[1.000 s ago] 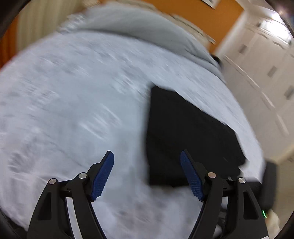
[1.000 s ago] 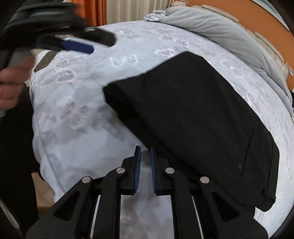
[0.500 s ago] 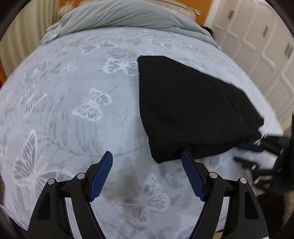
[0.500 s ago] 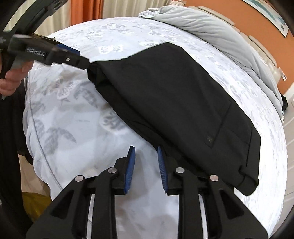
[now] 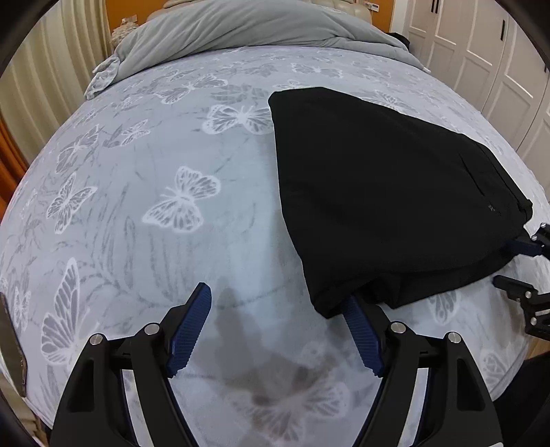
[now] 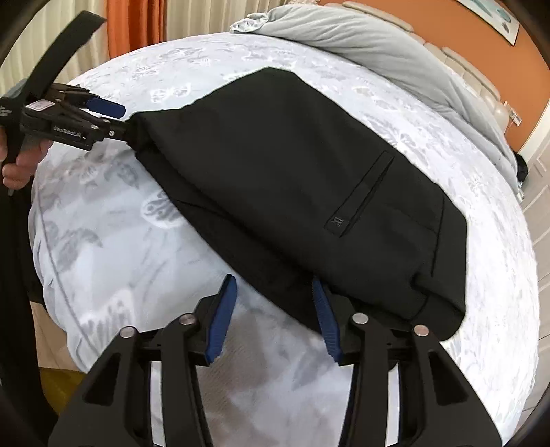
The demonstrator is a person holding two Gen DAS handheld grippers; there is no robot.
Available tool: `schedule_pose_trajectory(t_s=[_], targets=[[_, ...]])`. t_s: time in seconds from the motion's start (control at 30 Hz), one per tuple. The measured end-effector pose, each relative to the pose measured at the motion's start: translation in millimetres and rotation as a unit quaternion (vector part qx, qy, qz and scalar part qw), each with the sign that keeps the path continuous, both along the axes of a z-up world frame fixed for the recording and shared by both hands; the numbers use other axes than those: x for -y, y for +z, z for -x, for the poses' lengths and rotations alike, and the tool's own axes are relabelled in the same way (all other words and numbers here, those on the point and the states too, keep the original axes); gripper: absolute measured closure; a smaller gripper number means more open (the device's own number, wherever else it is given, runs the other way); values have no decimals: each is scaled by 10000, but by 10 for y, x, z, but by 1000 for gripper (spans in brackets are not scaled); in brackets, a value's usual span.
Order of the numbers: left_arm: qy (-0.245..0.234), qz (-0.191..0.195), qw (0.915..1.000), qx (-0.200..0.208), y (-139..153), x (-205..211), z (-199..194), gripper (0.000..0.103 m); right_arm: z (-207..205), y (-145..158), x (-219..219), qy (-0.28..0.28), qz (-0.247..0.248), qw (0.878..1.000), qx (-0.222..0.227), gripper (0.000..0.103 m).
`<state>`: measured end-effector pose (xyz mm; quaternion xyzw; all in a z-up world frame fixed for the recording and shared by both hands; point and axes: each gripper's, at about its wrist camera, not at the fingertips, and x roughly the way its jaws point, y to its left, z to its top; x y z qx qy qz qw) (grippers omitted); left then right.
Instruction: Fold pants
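Observation:
The black pants [image 5: 385, 192] lie folded on the bed's butterfly-print sheet [image 5: 165, 206]; in the right wrist view [image 6: 292, 178] a back pocket faces up. My left gripper [image 5: 278, 326] is open, its right finger [image 5: 364, 340] tucked under the pants' near corner. It also shows in the right wrist view [image 6: 103, 113] at the pants' left end. My right gripper [image 6: 271, 313] is open at the pants' near edge, its right finger [image 6: 325, 319] slipped under the cloth. It shows in the left wrist view [image 5: 526, 271] at the far right, straddling the pants' edge.
A grey duvet [image 5: 247, 31] is bunched at the head of the bed. White wardrobe doors [image 5: 481, 51] stand on the right, curtains [image 5: 41, 89] on the left. The bed's edge [image 6: 51, 261] drops off close to both grippers.
My left gripper swung round and closed in on the pants' near corner. My right gripper opened from nearly shut and moved up to the pants' edge.

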<state>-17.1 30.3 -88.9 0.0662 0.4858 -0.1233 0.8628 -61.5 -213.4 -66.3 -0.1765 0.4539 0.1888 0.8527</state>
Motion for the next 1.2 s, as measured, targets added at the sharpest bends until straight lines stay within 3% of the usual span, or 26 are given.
schedule_pose_trajectory(t_s=[0.03,0.13,0.2,0.27,0.33,0.4,0.47,0.5,0.57,0.6,0.63,0.77,0.93,0.97,1.0,1.03,1.07,1.1,1.13,1.2], targets=[[7,43,10000,-14,-6,-1,-17,47,-47,15,25,16,-160,9998,-77,94],[100,600,9973,-406,-58,-117,-86,64,-65,259,107,-4,-437,9990,106,99],[130,837,9949,-550,-79,-207,-93,63,-28,400,347,-241,-716,9970,170,100],[77,757,9956,-542,-91,-216,-62,60,-80,217,628,-763,-96,9970,-41,103],[-52,613,9969,-482,-106,-186,-23,59,-112,6,833,-1004,-6,9940,-444,103],[-139,437,9980,-444,-75,-141,30,56,-73,169,943,-1175,-396,9919,-259,103],[-90,494,9977,-464,5,-170,54,54,16,443,1088,-1394,-978,9853,126,103],[-89,671,9967,-439,86,-203,67,52,46,548,1165,-1520,-1176,9810,271,98],[-202,1119,9932,-247,285,-270,84,39,44,632,1325,-1766,-1540,9716,326,73],[-192,1267,9917,-128,360,-295,86,31,32,650,1391,-1937,-1696,9656,368,48],[-143,1435,9895,6,436,-323,77,25,-24,643,1467,-2159,-1925,9566,360,38],[344,1962,9799,-110,457,-381,-170,22,-432,339,1595,-2670,-2879,9186,-440,38],[731,2354,9614,-1223,1,-130,-614,22,-829,-228,1429,-2992,-2934,8939,-1594,33],[712,2336,9602,-1354,-79,-70,-654,22,-849,-266,1395,-2984,-2941,8950,-1528,34],[702,2193,9636,-1360,-154,17,-679,25,-821,-249,1347,-2918,-2902,9008,-1383,53],[649,2021,9703,-1161,-137,80,-659,26,-842,-219,1264,-2741,-2802,9088,-1428,65],[480,1773,9779,-998,-96,170,-629,32,-811,-157,1249,-2708,-2831,9102,-1346,72],[354,1752,9792,-955,-73,203,-608,65,-761,-71,1246,-2658,-2932,9091,-1301,82],[291,1871,9773,-946,-39,192,-586,86,-706,54,1267,-2550,-3234,9030,-1227,85],[325,2401,9647,-1028,103,40,-535,97,-547,271,1251,-2236,-3631,8980,-1087,86]])
